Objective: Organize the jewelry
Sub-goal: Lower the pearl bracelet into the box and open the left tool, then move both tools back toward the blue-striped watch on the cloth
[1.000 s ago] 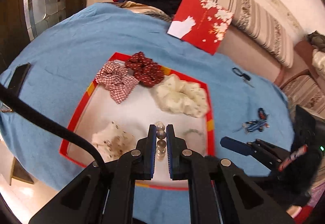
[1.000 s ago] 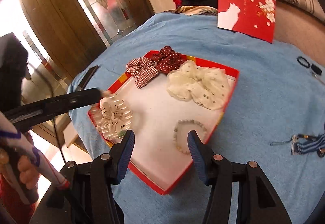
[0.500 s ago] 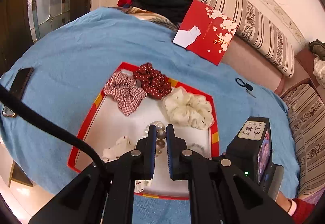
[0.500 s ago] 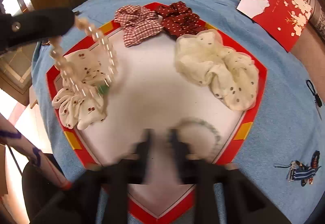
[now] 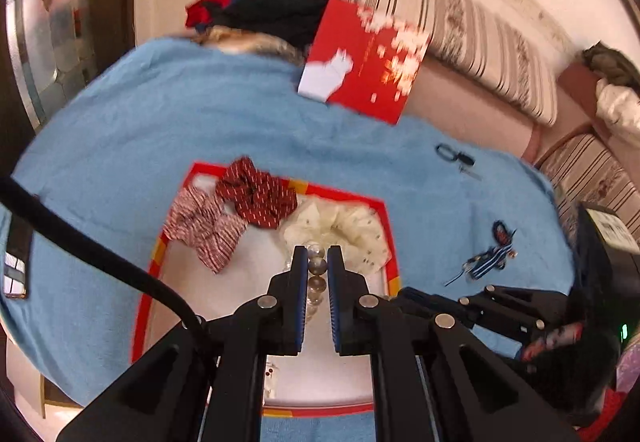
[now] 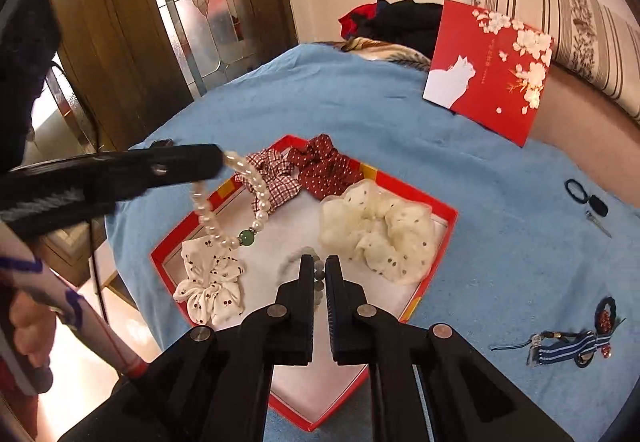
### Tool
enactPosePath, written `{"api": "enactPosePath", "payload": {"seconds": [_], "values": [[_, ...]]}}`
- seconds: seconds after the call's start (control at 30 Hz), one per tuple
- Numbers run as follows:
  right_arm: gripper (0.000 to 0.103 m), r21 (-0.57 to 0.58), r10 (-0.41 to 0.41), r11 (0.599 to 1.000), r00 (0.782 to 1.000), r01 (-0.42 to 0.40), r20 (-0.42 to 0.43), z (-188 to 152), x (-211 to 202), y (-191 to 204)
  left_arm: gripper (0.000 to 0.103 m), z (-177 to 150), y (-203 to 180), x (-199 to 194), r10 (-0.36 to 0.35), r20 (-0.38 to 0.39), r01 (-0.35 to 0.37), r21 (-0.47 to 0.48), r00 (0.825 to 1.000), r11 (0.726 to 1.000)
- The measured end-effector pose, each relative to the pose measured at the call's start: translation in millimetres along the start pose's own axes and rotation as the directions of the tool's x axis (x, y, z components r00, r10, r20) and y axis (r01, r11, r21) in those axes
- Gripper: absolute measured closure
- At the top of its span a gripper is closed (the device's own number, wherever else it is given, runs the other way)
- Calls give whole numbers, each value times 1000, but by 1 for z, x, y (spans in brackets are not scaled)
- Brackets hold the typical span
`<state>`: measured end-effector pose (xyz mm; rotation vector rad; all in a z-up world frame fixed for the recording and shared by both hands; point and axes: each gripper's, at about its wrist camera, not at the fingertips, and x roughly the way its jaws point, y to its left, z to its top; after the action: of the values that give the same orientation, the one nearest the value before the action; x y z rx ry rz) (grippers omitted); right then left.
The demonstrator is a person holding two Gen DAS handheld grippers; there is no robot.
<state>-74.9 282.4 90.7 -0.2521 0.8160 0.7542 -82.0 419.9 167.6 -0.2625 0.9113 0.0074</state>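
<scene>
I've got both tongs clamped: right tongs (image 6: pixel 319 266) on the grey bead bracelet (image 6: pixel 294 258) inside the red tray (image 6: pixel 450 217), left tongs (image 5: pixel 317 257) dangling the pearl bracelet (image 6: pixel 224 213) above it, prob. to sort them. Scrunchies (image 6: pixel 376 230) fill tray's far side; blue cloth (image 6: pixel 360 97) covers tabletop, striped sofa (image 6: pixel 560 1) beyond.

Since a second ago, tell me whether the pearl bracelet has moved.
Yes. The pearl bracelet, clamped in the left gripper, has risen off the cherry-print scrunchie and now dangles above the red tray.
</scene>
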Motion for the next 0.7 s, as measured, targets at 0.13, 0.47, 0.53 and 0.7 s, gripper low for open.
{"api": "enactPosePath", "payload": {"seconds": [0.13, 0.47, 0.53, 0.7], "values": [[97, 10, -2, 1000, 998, 3, -67, -11, 27, -1, 94, -2, 11, 35, 52, -70, -54, -27, 996, 998], [63, 13, -12, 1000, 997, 13, -81, -17, 43, -8, 70, -4, 35, 19, 69, -39, -74, -142, 997, 987], [62, 18, -18, 1000, 998, 19, -63, -16, 37, -11, 67, -6, 33, 6, 80, -20, -82, -148, 997, 986], [55, 68, -13, 998, 1000, 13, 7, -24, 3, -26, 58, -19, 17, -34, 116, 36, -110, -146, 993, 983]]}}
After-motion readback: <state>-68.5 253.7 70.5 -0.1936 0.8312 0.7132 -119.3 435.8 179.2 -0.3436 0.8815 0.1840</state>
